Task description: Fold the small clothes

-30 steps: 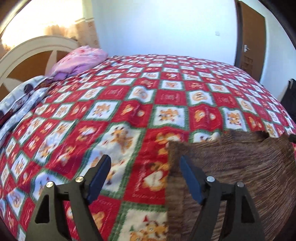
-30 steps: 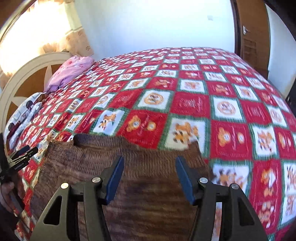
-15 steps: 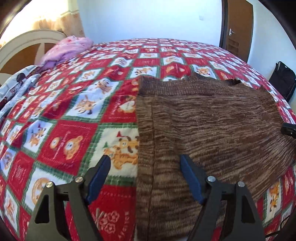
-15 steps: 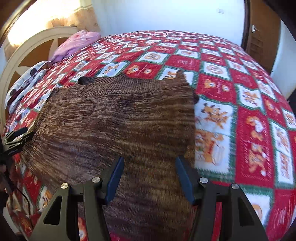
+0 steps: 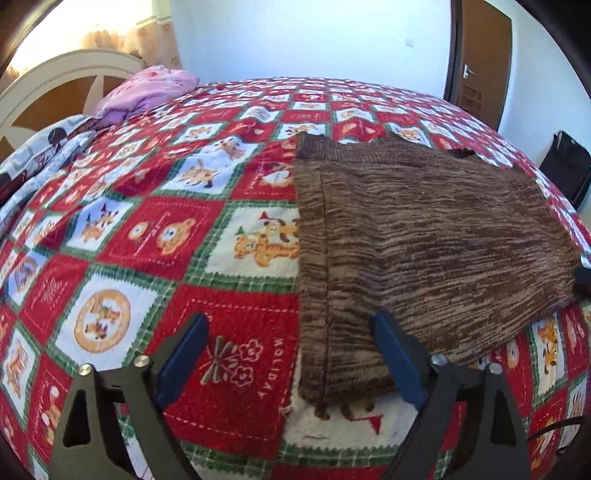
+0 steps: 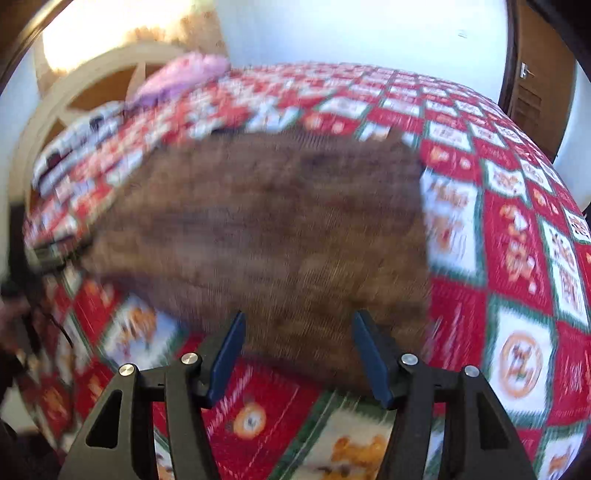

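sunlit curtained window [image 5: 92, 33], white walls [image 5: 314, 37], wooden door [image 5: 480, 59], bed headboard [image 5: 55, 85].

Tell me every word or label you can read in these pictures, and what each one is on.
"HOLIDAY": stitched on a red square of the quilt, beside a flower design, near the brown knitted garment; it reads sideways and the first letter is unclear.
Lettering on other quilt squares: too small to read.
Right camera view: too blurred to read anything.
The garment shows no label.
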